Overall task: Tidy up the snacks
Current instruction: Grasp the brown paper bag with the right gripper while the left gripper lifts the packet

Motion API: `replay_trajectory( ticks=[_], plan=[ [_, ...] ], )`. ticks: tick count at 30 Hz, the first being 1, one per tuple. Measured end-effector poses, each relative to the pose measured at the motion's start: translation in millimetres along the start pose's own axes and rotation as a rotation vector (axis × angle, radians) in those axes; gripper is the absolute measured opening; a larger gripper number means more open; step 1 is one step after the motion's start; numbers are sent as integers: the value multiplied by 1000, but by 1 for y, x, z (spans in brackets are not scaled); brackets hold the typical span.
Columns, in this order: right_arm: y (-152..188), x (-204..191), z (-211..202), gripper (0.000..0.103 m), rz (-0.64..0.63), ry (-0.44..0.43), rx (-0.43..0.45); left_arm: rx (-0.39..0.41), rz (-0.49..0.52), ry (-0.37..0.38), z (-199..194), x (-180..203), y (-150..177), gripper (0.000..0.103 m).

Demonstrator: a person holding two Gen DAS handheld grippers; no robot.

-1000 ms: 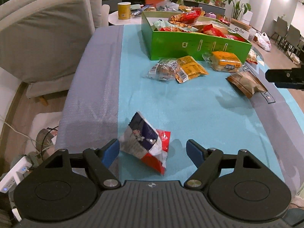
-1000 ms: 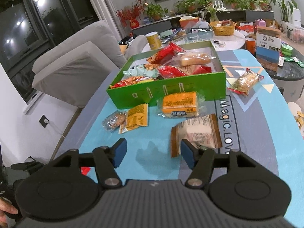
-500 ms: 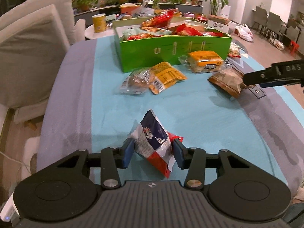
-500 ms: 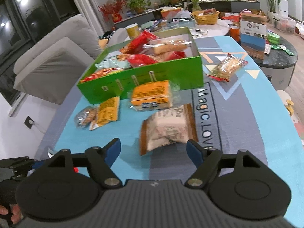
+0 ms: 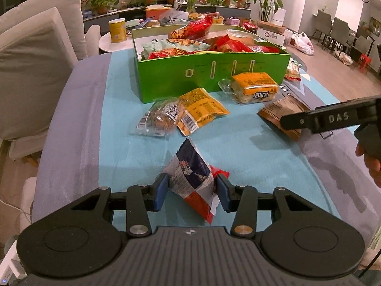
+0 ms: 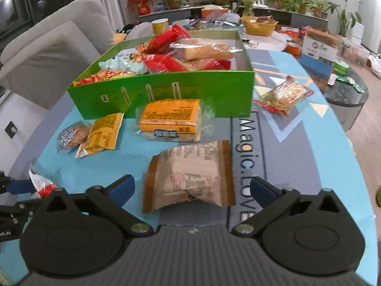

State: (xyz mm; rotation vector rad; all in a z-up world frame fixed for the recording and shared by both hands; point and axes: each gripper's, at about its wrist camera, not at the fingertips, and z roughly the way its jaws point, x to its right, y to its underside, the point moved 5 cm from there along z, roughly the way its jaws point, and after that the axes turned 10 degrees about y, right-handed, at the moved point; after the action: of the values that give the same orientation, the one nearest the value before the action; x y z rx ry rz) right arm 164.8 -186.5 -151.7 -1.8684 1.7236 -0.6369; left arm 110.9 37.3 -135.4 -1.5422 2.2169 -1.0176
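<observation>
My left gripper (image 5: 191, 189) is shut on a blue, white and red snack packet (image 5: 190, 171), both blue pads pressing its sides low over the mat. My right gripper (image 6: 191, 187) straddles a brown and white packet (image 6: 190, 171) lying flat. Its jaws are opening wide and its pads stand clear of the packet's edges. The right gripper's finger (image 5: 321, 119) also shows at the right of the left wrist view, over that brown packet (image 5: 281, 112). The green box (image 5: 209, 76) (image 6: 166, 90), piled with snacks, stands behind.
Loose on the blue mat (image 5: 238, 147) lie an orange bread pack (image 6: 171, 119), a yellow packet (image 6: 104, 133), a clear bun pack (image 5: 159, 116) and a red-edged cracker pack (image 6: 283, 97). Sofa cushions (image 5: 31, 66) flank the left edge. A side table with a yellow can (image 5: 117, 30) stands behind.
The left jaws closed onto the blue, white and red packet and kept hold. The right gripper sank toward the brown packet while its jaws spread wider.
</observation>
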Motion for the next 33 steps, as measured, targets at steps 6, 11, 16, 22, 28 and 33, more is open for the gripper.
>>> replay_trajectory(
  ticks=[6, 11, 16, 22, 28, 33],
  plan=[
    [0, -10, 11, 86, -21, 7, -27, 1, 7, -11, 5, 0, -5, 41],
    [1, -13, 15, 86, -48, 42, -17, 1, 8, -13, 7, 0, -6, 41],
    [1, -13, 10, 85, -75, 93, 16, 6, -17, -18, 5, -3, -7, 41],
    [-4, -6, -9, 82, 6, 32, 40, 30, -15, -16, -4, 0, -12, 41],
    [-12, -6, -29, 82, 24, 5, 83, 58, -8, -8, -14, 6, -23, 41],
    [-26, -7, -52, 82, 30, -21, 146, 101, 16, 1, -24, 14, -41, 41]
  ],
)
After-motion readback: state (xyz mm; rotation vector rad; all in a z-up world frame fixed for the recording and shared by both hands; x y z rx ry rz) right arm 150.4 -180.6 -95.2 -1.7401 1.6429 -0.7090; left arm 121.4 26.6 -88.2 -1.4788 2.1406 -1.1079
